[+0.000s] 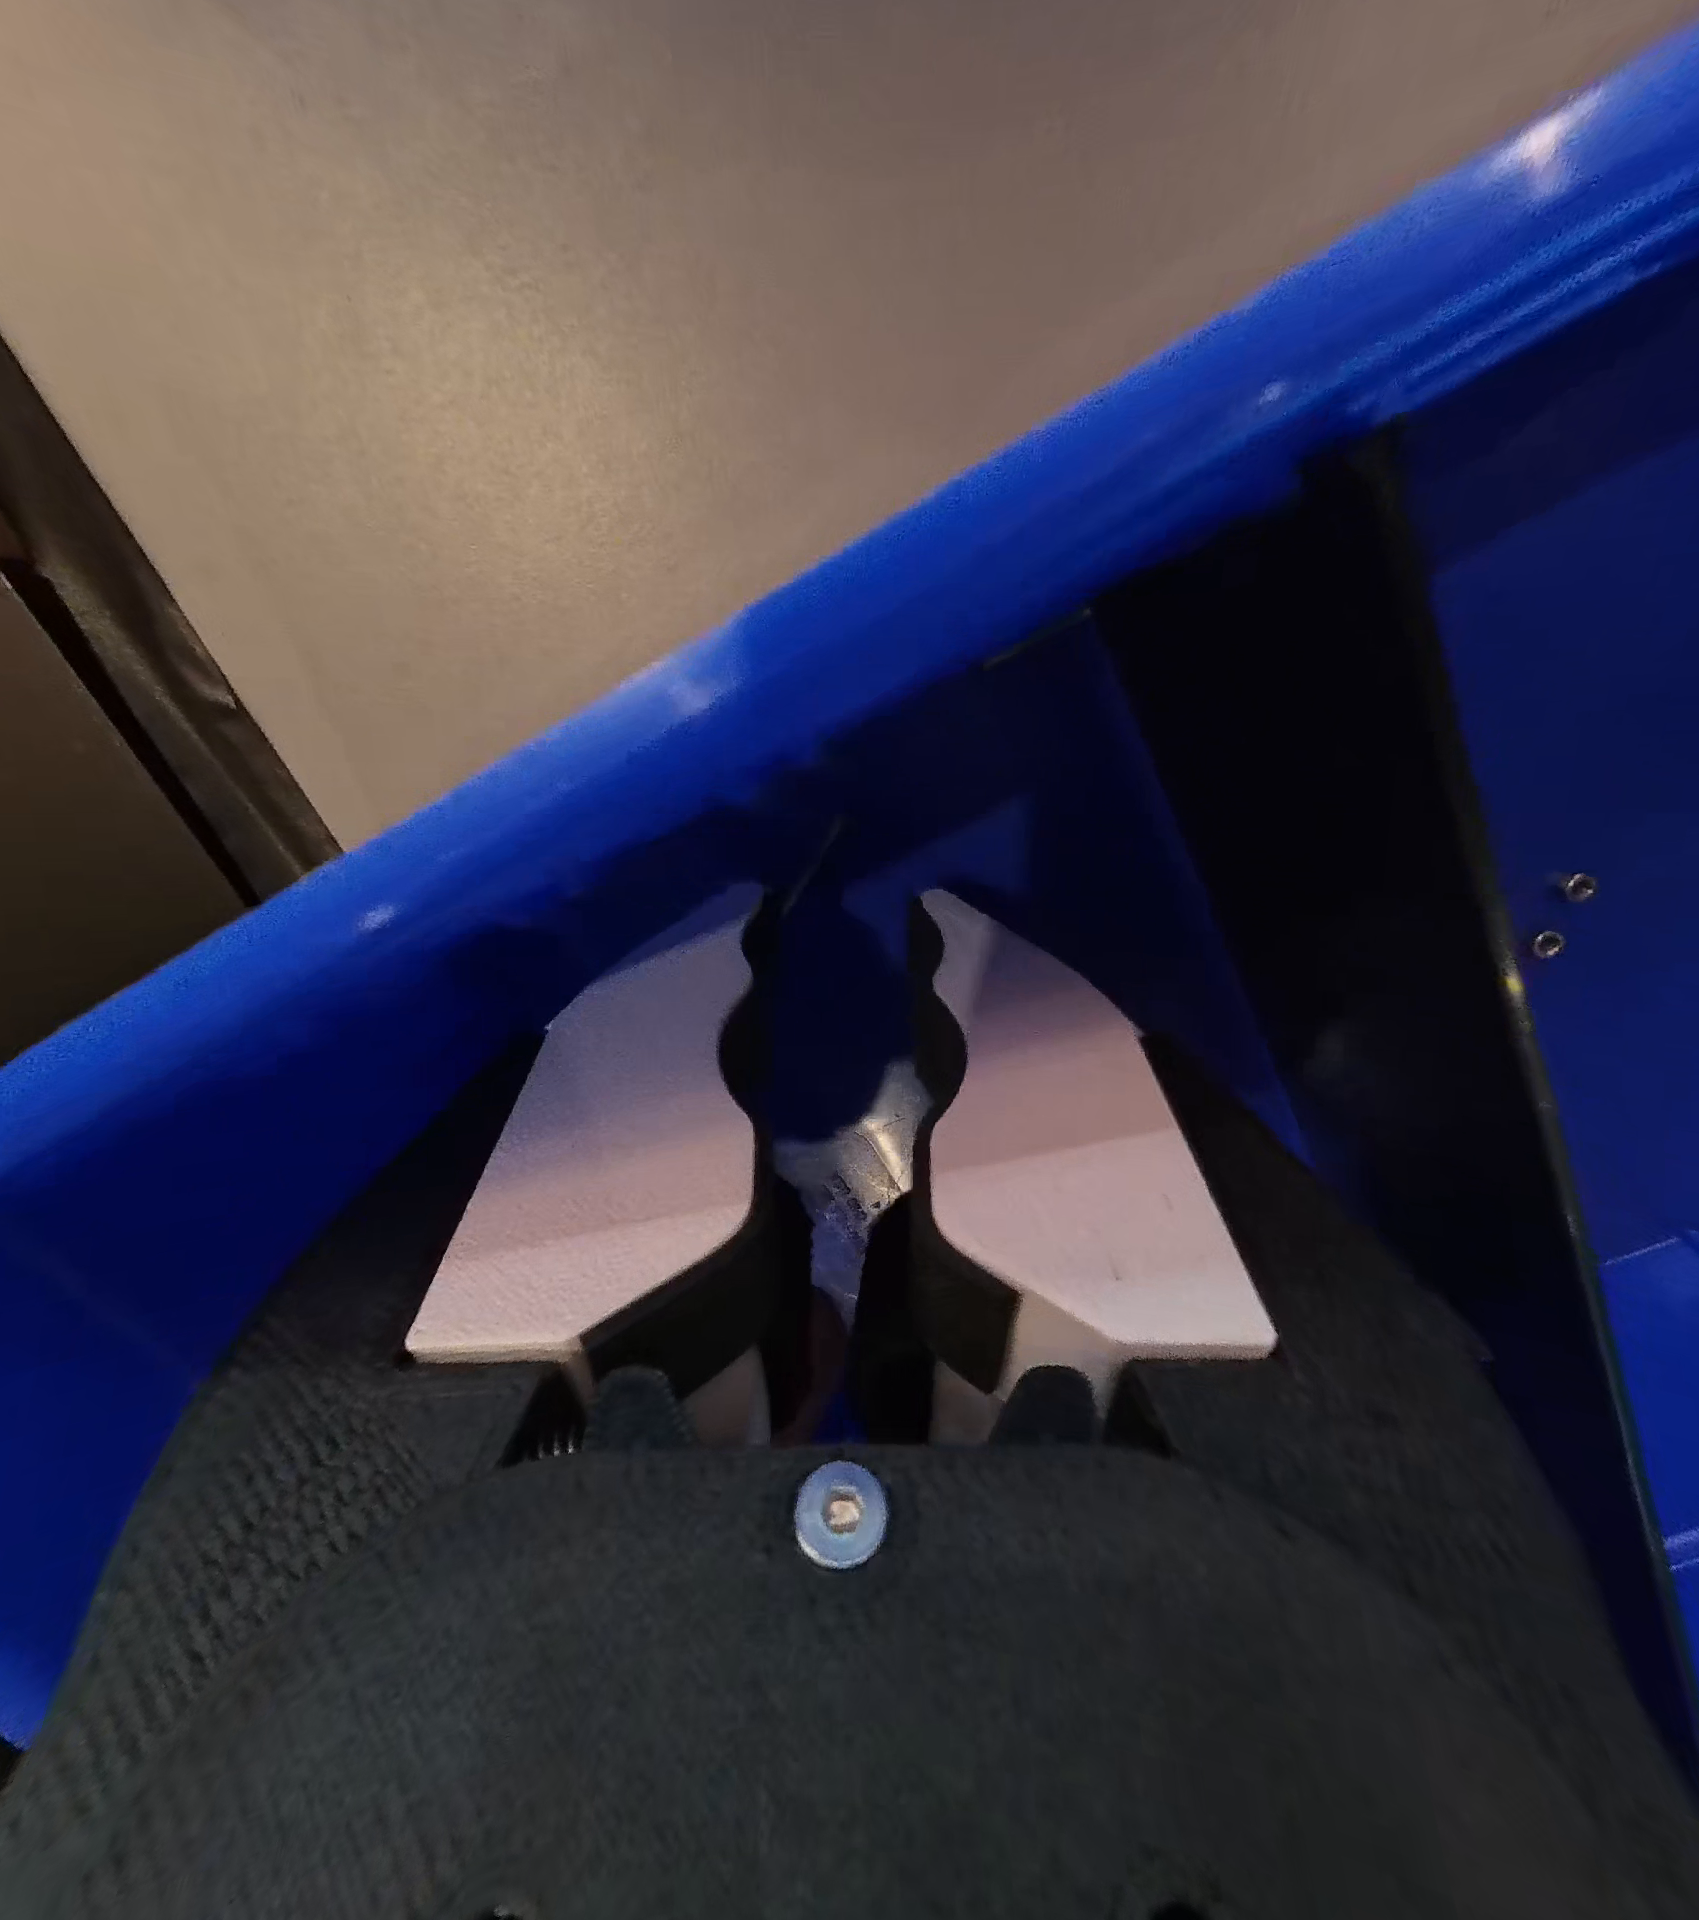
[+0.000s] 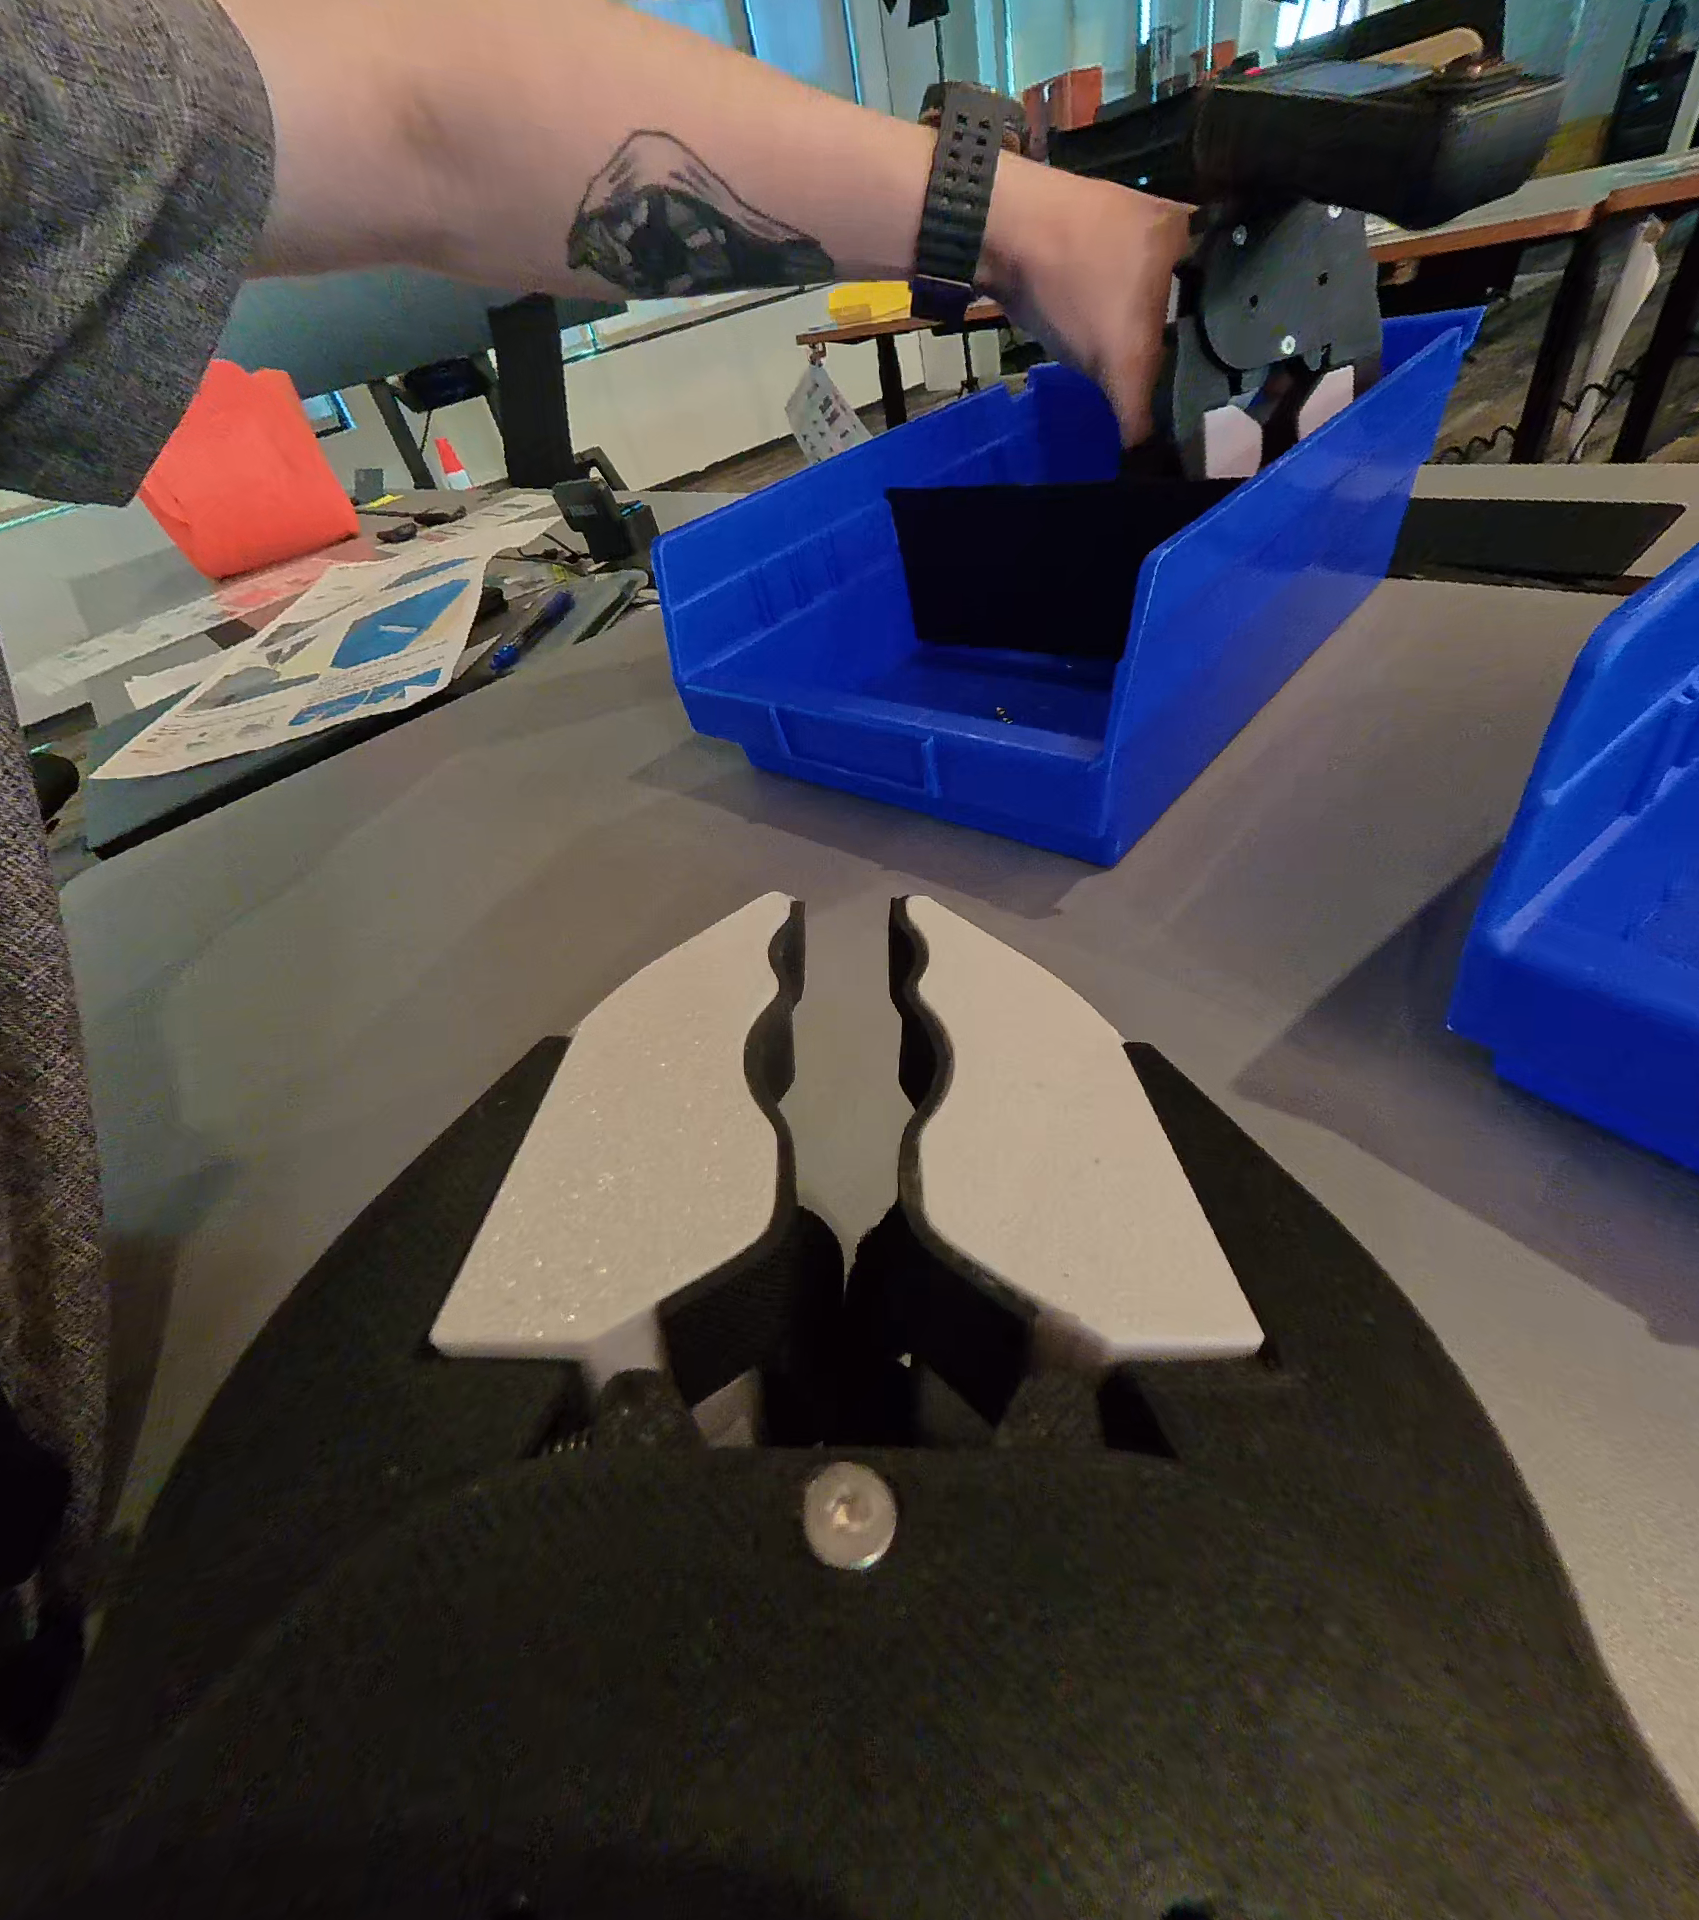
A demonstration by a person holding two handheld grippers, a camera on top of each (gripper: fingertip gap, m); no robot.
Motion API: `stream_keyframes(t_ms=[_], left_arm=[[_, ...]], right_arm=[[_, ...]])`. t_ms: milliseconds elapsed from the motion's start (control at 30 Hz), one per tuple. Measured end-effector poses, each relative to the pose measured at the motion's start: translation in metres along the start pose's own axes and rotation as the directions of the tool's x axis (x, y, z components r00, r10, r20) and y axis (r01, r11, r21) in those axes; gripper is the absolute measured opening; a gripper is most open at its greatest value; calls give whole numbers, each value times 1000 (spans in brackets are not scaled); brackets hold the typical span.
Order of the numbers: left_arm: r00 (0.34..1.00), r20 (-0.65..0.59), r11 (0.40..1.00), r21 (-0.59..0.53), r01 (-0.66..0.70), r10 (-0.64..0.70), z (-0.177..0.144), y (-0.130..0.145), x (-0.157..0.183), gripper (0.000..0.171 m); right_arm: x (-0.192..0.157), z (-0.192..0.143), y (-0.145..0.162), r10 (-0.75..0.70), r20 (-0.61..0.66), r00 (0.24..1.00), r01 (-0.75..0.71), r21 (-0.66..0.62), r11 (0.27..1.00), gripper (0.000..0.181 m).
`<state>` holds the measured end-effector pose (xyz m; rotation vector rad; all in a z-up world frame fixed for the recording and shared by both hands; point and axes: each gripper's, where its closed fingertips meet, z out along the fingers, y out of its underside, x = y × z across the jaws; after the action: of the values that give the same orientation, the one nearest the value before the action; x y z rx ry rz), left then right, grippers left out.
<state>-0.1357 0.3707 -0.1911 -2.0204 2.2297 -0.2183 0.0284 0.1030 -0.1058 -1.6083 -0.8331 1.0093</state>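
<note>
Left gripper [image 1: 840,935] narrow inside divided blue bin [image 2: 1032,748]; right gripper [image 2: 847,914] narrow, empty.

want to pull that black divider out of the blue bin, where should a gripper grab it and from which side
Probably the divider's top edge, coming straight down from above. It stands upright across the blue bin, whose side walls flank both of its ends, so only the top edge is free. It looks thin and flat, which suits a pinch across its two faces. The left gripper is already inside the bin near its far end.
</note>
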Motion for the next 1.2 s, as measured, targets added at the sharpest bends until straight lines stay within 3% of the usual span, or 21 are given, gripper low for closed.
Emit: stream_keyframes(t_ms=[200,433,633,1200], left_arm=[[998,56,1000,7,-24,23,1,0,-7,4],[993,110,998,44,-52,47,2,-1,-8,4],[985,147,996,10,-93,90,-1,9,-2,1],[984,179,999,37,-27,19,-14,21,-2,1]], right_arm=[[1,-2,-1,6,0,1000,-6,6,1000,15],[1,-2,-2,9,-3,1000,-9,12,1000,15],[1,-2,-2,8,-3,1000,-8,9,1000,15],[0,4,0,-1,-10,1000,1,-7,1000,14]])
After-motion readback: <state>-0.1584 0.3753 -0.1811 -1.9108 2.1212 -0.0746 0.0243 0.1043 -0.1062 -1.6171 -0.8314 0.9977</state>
